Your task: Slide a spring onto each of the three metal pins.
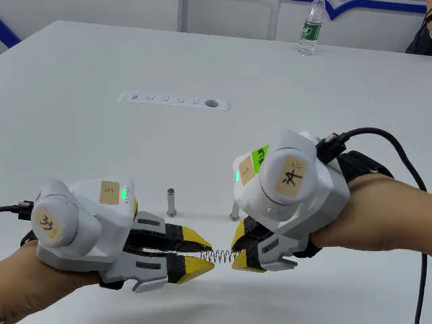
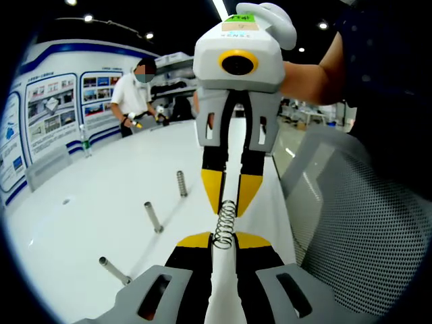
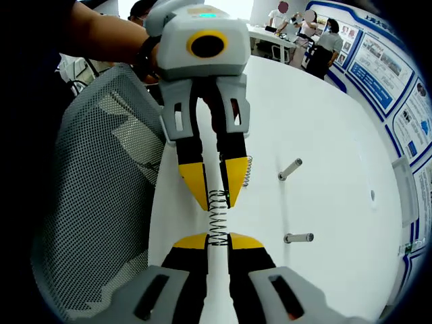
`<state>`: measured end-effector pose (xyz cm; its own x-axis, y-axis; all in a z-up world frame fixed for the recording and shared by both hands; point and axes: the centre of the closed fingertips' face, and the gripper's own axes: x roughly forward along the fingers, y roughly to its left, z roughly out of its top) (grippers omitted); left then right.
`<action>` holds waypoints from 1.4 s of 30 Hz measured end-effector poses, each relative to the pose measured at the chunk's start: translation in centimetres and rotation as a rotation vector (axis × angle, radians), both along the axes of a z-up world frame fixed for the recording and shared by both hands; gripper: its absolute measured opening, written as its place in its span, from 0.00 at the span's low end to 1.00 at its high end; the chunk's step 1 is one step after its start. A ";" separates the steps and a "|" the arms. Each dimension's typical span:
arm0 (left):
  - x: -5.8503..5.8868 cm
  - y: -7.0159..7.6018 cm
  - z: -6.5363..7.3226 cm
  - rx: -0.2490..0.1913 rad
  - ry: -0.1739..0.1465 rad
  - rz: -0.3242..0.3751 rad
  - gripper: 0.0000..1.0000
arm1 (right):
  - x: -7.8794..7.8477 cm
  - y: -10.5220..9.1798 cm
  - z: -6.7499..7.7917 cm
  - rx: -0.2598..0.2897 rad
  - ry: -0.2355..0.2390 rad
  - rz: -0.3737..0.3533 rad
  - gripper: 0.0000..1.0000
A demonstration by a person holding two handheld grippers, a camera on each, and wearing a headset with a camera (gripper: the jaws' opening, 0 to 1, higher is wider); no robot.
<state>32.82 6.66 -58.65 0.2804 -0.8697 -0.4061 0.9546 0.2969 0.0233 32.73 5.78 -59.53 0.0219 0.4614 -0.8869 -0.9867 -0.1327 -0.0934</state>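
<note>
Left tongs (image 1: 197, 252) and right tongs (image 1: 237, 253) each clench one end of the spring (image 1: 219, 256), above the surface (image 1: 101, 142). Advice: release one end, then align the bore over the bare pin (image 1: 171, 202).

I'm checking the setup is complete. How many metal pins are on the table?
3, by the left gripper view: the far pin, carrying a spring; the middle pin, bare; the near pin, bare. None seems hidden there.

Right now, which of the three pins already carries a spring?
The far pin in the left gripper view: coils wrap it; the two nearer pins are bare.
</note>
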 end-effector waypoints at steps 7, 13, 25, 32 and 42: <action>-0.2 -0.1 0.1 -0.008 0.003 -0.017 0.11 | 0.0 -0.1 0.2 0.018 0.017 -0.012 0.12; -0.3 -0.3 0.3 -0.017 0.004 -0.025 0.10 | 0.2 -0.3 -0.3 0.034 0.042 -0.038 0.16; -0.5 -0.6 1.1 -0.045 0.001 -0.028 0.10 | 0.1 -0.4 -0.4 0.054 0.060 -0.051 0.13; -0.1 -0.6 1.0 -0.047 0.002 -0.017 0.10 | 0.2 0.3 2.1 0.106 0.050 -0.061 0.13; 0.2 -0.8 0.9 -0.045 -0.001 -0.009 0.10 | -0.2 1.7 3.4 0.108 0.032 -0.025 0.12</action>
<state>33.06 5.89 -57.74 0.2729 -0.8895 -0.3665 0.9572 0.2891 0.0112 32.57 7.53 -56.12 0.0066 0.5540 -0.8325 -0.9923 -0.0992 -0.0739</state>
